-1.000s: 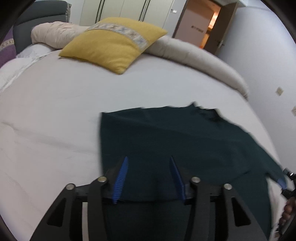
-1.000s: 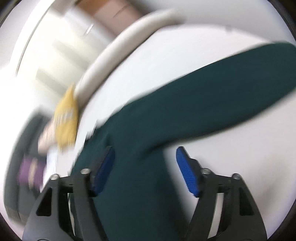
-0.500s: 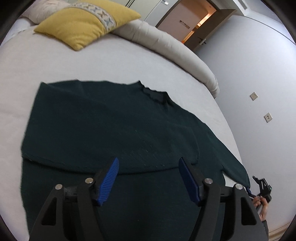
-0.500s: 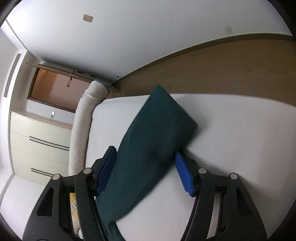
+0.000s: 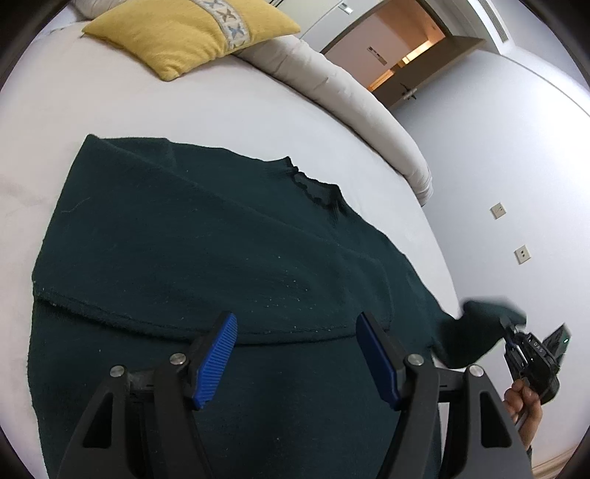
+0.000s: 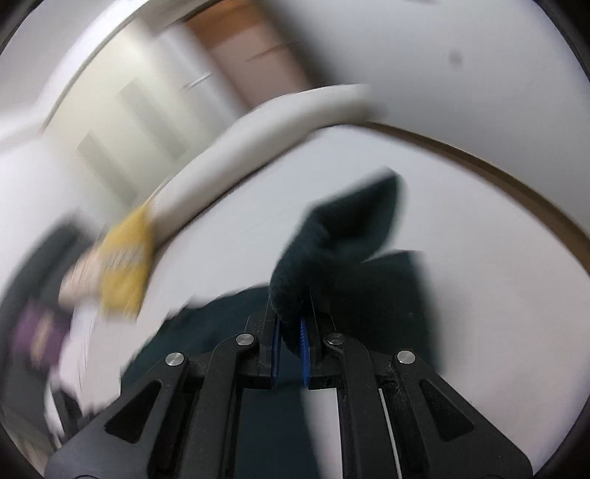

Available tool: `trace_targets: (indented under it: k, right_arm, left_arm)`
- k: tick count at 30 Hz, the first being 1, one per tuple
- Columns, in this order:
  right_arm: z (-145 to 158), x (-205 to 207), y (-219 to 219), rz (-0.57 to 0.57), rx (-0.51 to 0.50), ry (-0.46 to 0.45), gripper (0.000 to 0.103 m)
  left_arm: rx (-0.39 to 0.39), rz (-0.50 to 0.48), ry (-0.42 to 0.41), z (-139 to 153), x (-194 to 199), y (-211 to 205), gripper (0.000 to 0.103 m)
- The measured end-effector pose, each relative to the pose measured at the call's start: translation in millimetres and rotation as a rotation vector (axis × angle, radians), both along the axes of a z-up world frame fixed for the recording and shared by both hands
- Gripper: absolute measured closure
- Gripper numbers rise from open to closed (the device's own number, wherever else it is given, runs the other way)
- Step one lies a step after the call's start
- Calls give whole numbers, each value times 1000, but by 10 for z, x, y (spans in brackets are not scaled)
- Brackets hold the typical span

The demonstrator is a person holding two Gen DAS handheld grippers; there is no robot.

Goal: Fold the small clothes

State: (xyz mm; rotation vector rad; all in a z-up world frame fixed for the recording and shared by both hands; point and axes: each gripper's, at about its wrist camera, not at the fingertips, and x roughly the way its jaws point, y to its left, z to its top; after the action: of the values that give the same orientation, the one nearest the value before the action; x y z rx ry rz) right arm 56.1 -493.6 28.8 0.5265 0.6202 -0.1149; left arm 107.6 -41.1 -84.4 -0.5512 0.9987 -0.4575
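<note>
A dark green sweater (image 5: pixel 206 239) lies spread on the white bed (image 5: pixel 228 110), its left side folded over the body. My left gripper (image 5: pixel 295 353) is open and empty, just above the sweater's lower part. My right gripper (image 6: pixel 289 350) is shut on the end of the sweater's right sleeve (image 6: pixel 332 239) and holds it lifted off the bed. In the left wrist view the right gripper (image 5: pixel 509 328) shows at the far right with the sleeve cuff (image 5: pixel 483 320) raised. The right wrist view is blurred by motion.
A yellow cushion (image 5: pixel 191 33) and a long beige bolster (image 5: pixel 350 103) lie at the far side of the bed. A grey wall with sockets (image 5: pixel 521 254) stands close on the right. An open doorway (image 5: pixel 398 48) is beyond.
My right gripper has closed on the sleeve end and lifted it off the bed. My left gripper has shifted a little; its jaws stay open.
</note>
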Motion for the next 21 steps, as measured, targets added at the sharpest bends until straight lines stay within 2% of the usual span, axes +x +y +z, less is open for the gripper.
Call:
trace_targets:
  k: [1, 4, 7, 8, 10, 11, 12, 13, 14, 17, 19, 21]
  right_arm:
    - [2, 161, 379, 81, -35, 7, 96]
    - [-168, 461, 1229, 230, -75, 39, 95]
    - [-656, 832, 1842, 315, -95, 163, 92]
    - [-834, 881, 2003, 336, -112, 207, 89]
    - [-1130, 892, 2269, 386, -135, 286, 75]
    - [-1222, 822, 2317, 403, -128, 298, 74]
    - [-1287, 709, 2340, 414, -112, 279, 66]
    - [-1259, 579, 2289, 418, -96, 246, 48]
    - [-1230, 449, 2233, 412, -75, 228, 43]
    - [-1113, 152, 2023, 368, -18, 161, 42]
    - [-1004, 4, 1714, 327, 20, 133, 42]
    - [-935, -145, 1410, 256, 52, 118, 42]
  left_arm:
    - [-7, -2, 0, -2, 9, 13, 33]
    - [-34, -5, 10, -19, 33, 31, 33]
    - [-62, -16, 19, -37, 72, 5, 33]
    - [-64, -25, 24, -42, 87, -33, 33]
    - [-67, -52, 29, -51, 119, -134, 33]
    - [-62, -75, 31, -63, 138, -229, 33]
    - [-52, -91, 36, -79, 153, -306, 33]
    - [-41, -108, 45, -106, 173, -400, 33]
    - [-35, -120, 52, -130, 183, -476, 33]
    - [1, -161, 74, -221, 225, -763, 33]
    - [34, -186, 72, -243, 240, -914, 33]
    - [89, -196, 64, -264, 233, -1051, 39]
